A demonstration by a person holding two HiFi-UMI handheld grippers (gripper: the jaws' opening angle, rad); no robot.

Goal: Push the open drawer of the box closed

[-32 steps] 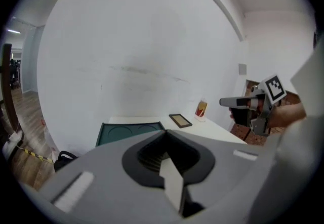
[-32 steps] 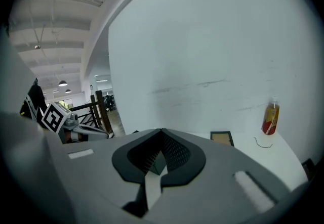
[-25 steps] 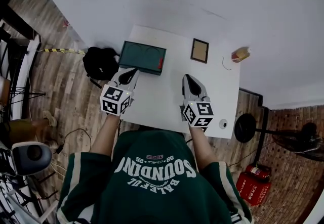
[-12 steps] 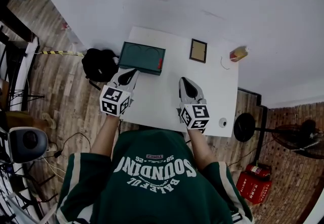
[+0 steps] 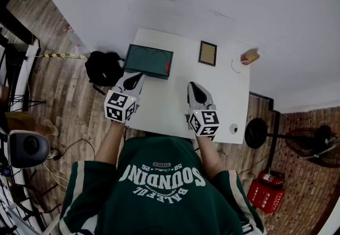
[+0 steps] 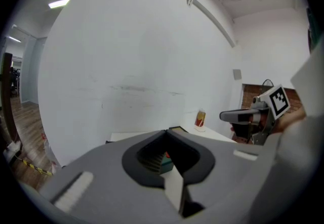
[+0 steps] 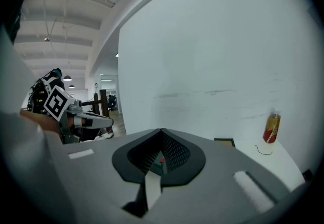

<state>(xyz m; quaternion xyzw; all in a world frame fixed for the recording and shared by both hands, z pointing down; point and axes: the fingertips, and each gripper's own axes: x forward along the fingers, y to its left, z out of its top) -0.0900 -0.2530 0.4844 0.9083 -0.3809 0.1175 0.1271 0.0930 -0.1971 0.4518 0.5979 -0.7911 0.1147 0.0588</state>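
Both pressed together on nothing: left gripper (image 5: pixel 139 76) unmoved by the table's (image 5: pixel 164 104) left edge, right gripper (image 5: pixel 193 86) shifted slightly leftward. No visible contact with the green box (image 5: pixel 149 60) just ahead; drawer's position unreadable, so progress unjudged.

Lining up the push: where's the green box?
Head view: the green box sits at the far-left corner of the table, just beyond the left gripper, left of the picture frame.

Dark green box (image 5: pixel 149 60), white table (image 5: pixel 170 98), black bag (image 5: pixel 104 66), brown wood-plank floor (image 5: pixel 66 98)
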